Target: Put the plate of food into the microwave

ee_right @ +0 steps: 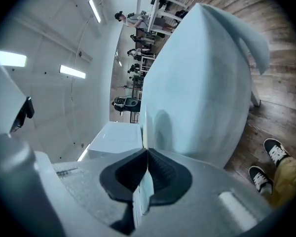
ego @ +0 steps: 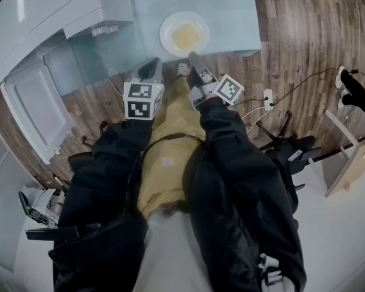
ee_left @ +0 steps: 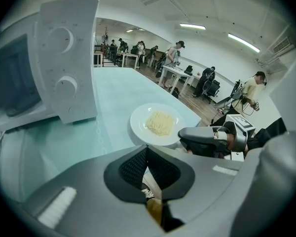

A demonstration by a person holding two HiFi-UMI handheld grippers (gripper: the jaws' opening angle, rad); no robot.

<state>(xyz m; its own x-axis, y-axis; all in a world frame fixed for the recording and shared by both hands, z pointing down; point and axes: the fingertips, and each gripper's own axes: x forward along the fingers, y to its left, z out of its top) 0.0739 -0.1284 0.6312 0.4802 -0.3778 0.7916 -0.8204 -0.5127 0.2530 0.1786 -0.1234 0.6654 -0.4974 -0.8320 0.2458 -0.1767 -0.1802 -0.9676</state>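
A white plate point(ego: 184, 34) with yellow noodles point(ee_left: 161, 122) lies on the pale blue table point(ego: 231, 17), close to its near edge. My right gripper point(ego: 191, 56) reaches the plate's near rim. In the right gripper view its jaws point(ee_right: 146, 149) are shut on that rim, which shows edge-on as a thin pale strip point(ee_right: 143, 189). My left gripper point(ego: 153, 66) hovers just left of the plate, shut and holding nothing; its pads point(ee_left: 147, 149) meet. The white microwave point(ego: 42, 11) stands on the table's left with its door point(ego: 33, 105) swung open.
The microwave's control panel point(ee_left: 64, 73) faces the left gripper. On the wooden floor to the right stand a black chair point(ego: 286, 145), a power strip with cables point(ego: 267, 99) and a white shelf point(ego: 347, 157). People stand at desks far behind the table.
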